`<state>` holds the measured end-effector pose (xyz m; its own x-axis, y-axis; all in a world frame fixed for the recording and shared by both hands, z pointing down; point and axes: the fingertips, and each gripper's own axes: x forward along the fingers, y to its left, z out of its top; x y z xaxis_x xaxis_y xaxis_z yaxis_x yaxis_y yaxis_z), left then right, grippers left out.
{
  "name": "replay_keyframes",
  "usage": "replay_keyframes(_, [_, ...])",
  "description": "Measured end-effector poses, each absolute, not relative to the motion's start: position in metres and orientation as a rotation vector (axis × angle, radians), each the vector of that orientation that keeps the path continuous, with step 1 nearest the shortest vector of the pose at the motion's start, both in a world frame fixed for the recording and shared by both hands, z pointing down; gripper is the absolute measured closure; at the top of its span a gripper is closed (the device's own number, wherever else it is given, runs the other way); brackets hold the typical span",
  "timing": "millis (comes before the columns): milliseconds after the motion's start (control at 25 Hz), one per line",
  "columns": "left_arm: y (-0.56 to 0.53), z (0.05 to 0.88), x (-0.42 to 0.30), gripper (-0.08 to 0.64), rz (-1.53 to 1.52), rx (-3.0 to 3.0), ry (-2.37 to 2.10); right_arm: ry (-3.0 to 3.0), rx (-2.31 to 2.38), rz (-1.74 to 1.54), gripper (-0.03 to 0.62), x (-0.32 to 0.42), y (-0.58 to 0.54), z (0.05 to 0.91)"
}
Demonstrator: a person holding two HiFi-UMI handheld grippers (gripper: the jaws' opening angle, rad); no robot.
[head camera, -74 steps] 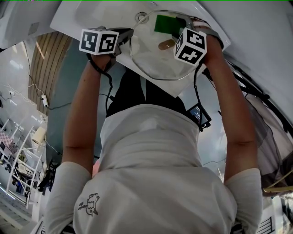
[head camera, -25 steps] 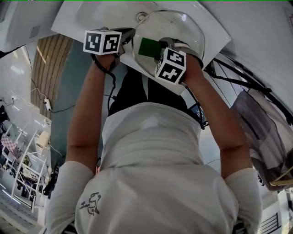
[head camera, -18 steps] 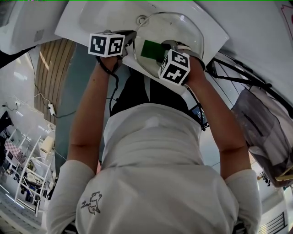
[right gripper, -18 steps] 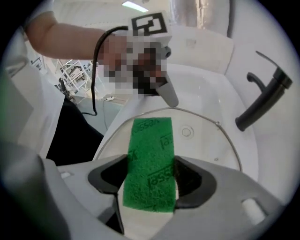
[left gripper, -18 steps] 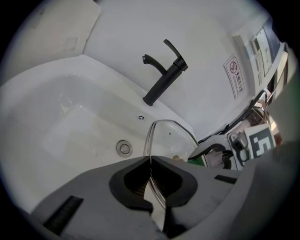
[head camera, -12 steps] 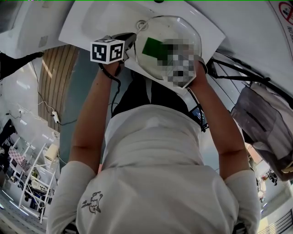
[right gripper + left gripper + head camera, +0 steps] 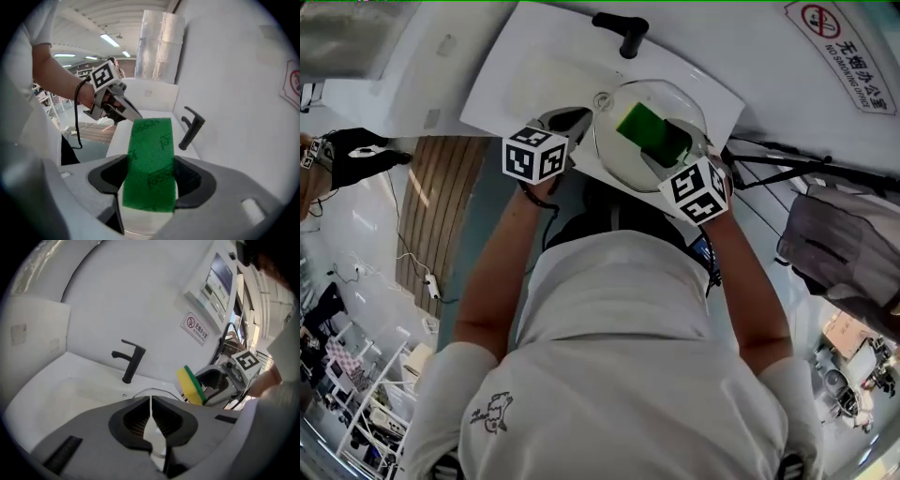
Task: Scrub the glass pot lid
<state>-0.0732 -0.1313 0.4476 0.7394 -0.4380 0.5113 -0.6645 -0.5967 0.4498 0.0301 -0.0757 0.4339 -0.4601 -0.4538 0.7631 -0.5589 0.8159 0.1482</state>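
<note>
Fingers (image 7: 199, 180): right gripper (image 7: 150, 187) holds 1 sponge (image 7: 150, 157) | left gripper (image 7: 151, 420) opening on 1 lid (image 7: 675, 101)

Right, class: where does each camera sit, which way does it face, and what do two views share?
Head view: on the person's head, facing steeply down at the sink; shows torso, both arms, left gripper and right gripper.
Left gripper view: on the left gripper, facing along its fingers, just opened slightly, on the glass lid's rim, toward the faucet.
Right gripper view: on the right gripper, facing along fingers clamping the sponge; shows the left forearm.
Shared: both gripper views show the faucet; each shows the other gripper.
</note>
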Motion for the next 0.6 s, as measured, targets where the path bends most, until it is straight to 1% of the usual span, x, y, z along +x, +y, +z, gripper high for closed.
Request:
replay_keyframes(160, [-0.103, 0.402, -0.087, 0.548, 0.471, 2.384, -0.835, -2.21, 0.888, 0.113, 0.288, 0.03, -0.062, 0.373])
replay_keyframes(360, [-0.076, 0.32, -0.094, 0.548, 0.365, 2.501, -0.868, -2.393, 1.045, 0.079, 0.288, 0.027, -0.05, 0.291])
replay_keyframes(600, [-0.033, 0.261, -0.112, 0.548, 0.259, 2.582, -0.91, -2.569, 1.157, 0.089, 0.288, 0.024, -0.021, 0.227])
